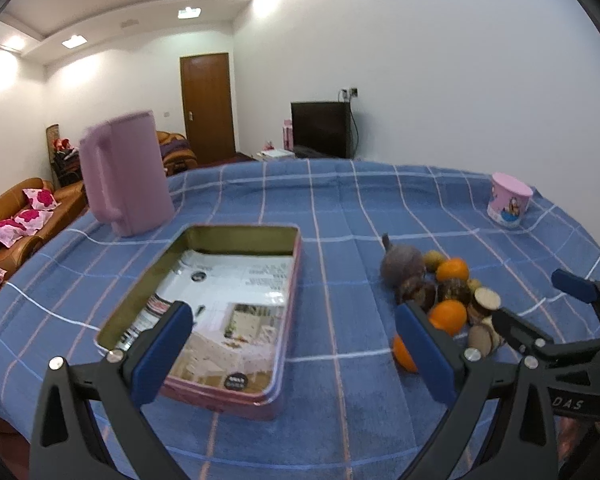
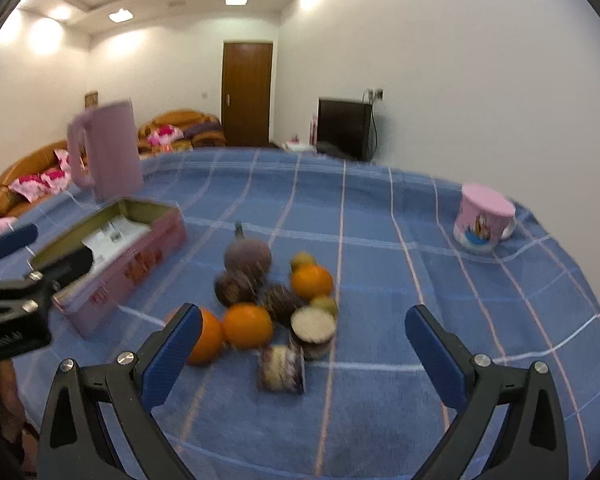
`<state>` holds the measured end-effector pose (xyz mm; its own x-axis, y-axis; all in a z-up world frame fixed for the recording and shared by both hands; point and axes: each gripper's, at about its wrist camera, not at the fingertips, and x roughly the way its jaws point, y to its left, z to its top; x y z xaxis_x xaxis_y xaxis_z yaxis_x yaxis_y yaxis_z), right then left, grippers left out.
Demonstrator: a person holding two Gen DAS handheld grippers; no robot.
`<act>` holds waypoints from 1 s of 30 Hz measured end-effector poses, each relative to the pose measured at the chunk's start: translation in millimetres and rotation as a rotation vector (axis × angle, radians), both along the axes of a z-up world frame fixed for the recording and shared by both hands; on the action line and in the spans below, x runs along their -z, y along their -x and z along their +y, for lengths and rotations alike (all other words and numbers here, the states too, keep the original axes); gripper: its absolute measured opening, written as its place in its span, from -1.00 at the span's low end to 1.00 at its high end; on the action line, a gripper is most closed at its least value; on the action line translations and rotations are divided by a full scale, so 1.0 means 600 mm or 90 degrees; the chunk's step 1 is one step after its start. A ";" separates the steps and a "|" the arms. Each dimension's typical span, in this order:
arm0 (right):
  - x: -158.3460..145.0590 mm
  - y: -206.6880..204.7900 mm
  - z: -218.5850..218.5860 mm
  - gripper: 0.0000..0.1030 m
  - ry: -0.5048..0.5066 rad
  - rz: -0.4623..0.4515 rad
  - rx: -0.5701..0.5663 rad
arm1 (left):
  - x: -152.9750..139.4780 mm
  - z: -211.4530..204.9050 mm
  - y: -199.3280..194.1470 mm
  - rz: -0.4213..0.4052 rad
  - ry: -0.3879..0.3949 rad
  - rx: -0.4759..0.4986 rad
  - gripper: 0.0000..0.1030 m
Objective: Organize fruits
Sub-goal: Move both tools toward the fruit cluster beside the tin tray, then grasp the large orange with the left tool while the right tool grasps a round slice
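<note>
A pile of fruit (image 2: pixel 276 296) lies on the blue checked tablecloth: oranges (image 2: pixel 247 325), a purple round fruit with a stem (image 2: pixel 247 258), dark brown fruits, small green ones and cut pieces. It also shows in the left wrist view (image 1: pixel 440 292). An open pink tin box (image 1: pixel 220 312) lined with printed paper sits left of the pile; it shows in the right wrist view too (image 2: pixel 116 256). My left gripper (image 1: pixel 296 348) is open, over the box's near right corner. My right gripper (image 2: pixel 304 354) is open, just short of the pile. Both are empty.
A tall pink pitcher (image 1: pixel 124 176) stands behind the box. A pink cartoon mug (image 2: pixel 482 216) stands upside down at the far right. The table's edges curve away at left and right. A sofa, a door and a TV are beyond.
</note>
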<state>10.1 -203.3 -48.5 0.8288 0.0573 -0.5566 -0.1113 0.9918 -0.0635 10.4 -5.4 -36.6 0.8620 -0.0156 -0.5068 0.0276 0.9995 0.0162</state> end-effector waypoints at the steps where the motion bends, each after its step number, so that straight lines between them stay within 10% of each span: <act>1: 0.007 -0.001 -0.004 0.96 -0.005 0.007 -0.004 | 0.005 -0.004 -0.001 0.004 -0.001 0.006 1.00; 19: 0.061 -0.030 0.006 -0.38 -0.025 0.119 -0.068 | 0.019 -0.042 -0.003 0.029 0.003 0.057 1.00; 30: 0.045 -0.009 -0.034 -0.39 -0.045 0.061 -0.055 | 0.033 -0.093 -0.016 0.061 -0.007 0.115 0.91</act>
<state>15.5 -224.0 -75.5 0.7623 0.1682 -0.6250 -0.1986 0.9798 0.0216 19.9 -61.5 -56.5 0.7939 -0.1590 -0.5869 0.2078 0.9780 0.0161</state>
